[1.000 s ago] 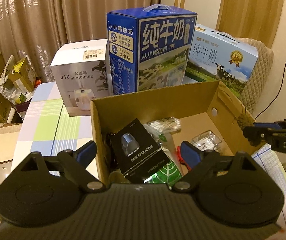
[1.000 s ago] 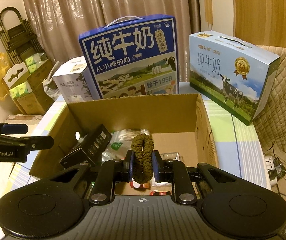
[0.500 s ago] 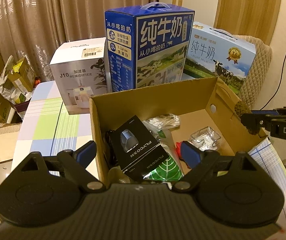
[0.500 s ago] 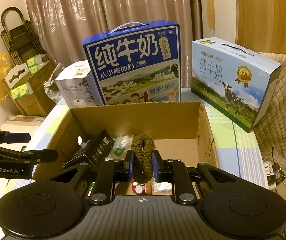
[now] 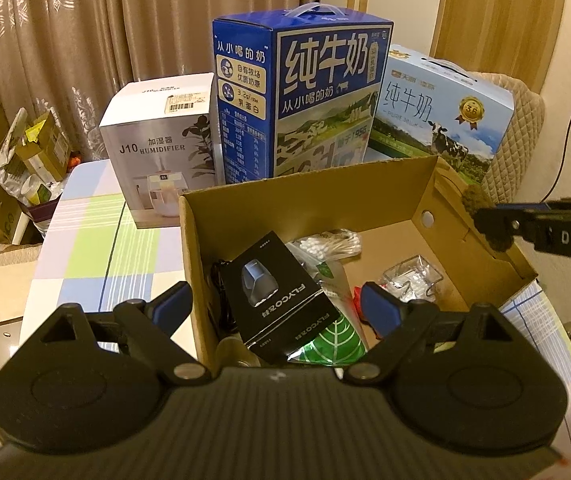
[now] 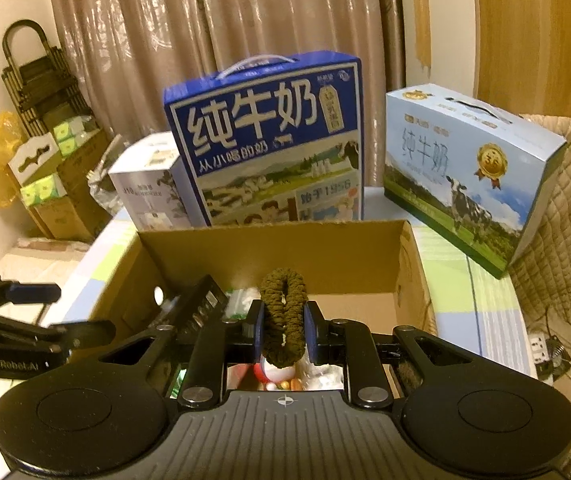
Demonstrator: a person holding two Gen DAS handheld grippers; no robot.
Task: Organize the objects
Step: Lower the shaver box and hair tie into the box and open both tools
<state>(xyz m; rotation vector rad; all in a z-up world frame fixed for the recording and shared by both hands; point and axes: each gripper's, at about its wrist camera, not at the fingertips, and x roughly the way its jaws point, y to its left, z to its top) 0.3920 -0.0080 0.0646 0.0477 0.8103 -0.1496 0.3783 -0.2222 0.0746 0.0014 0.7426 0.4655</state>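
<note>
While the right claw [image 6: 284, 330] angled downward over the cardboard box [image 6: 269, 248], its jaws just easing, it pinched an olive scrunchie [image 6: 283, 320]; the left claw [image 5: 275, 308] gaped wide, empty, above the black FLYCO box [image 5: 281, 300].

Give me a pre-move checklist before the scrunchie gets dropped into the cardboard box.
1. Grip: the right gripper is closed on the dark green scrunchie, pinched between both pads: ok.
2. Position: the scrunchie hangs over the open cardboard box, inside its rim: ok.
3. Landing spot: bare cardboard floor shows at the back right of the box: ok.
4. Other gripper: the left gripper is open, holds nothing and sits at the near edge, over the black FLYCO box: ok.
5. What lies straight under the scrunchie: small red and white items show there; contact on release: cannot tell.
</note>
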